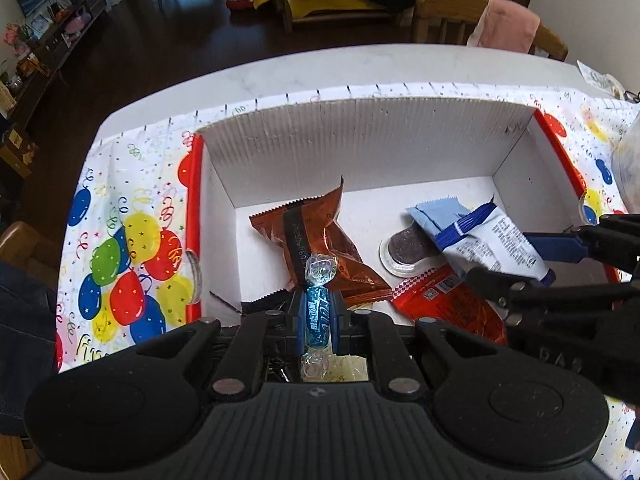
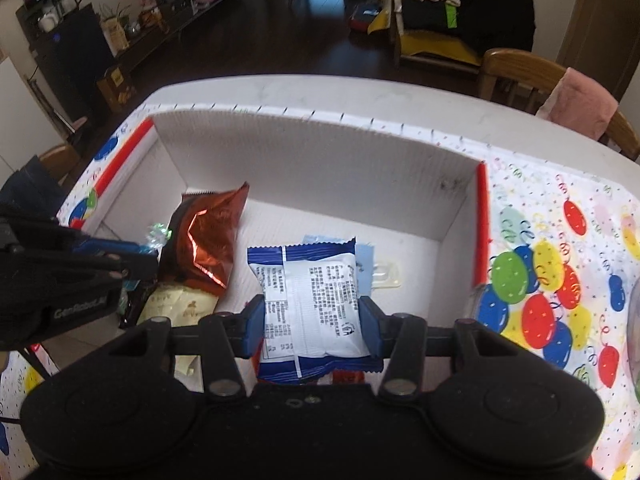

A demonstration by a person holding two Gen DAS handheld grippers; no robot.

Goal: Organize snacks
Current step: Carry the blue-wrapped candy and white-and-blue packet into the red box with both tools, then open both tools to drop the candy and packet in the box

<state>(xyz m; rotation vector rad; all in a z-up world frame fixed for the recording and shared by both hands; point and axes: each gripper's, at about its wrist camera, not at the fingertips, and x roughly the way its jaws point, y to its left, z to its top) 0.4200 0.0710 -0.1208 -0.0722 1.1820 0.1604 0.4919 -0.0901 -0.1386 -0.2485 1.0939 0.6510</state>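
Several snacks already lie in the white box. The left hand-held gripper clamps a blue candy; the right hand-held gripper, at three o'clock, grips a blue-white packet, both undropped.

Both grippers are black ribbed plastic with silver rivets on the linkage arms and blue fingers. The left gripper, at 9 o'clock, reads "GenRobot.AI".

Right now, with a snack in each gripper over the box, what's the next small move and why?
Probably open the left gripper to drop the blue candy: its jaws already hang inside the white box, above the orange packet.
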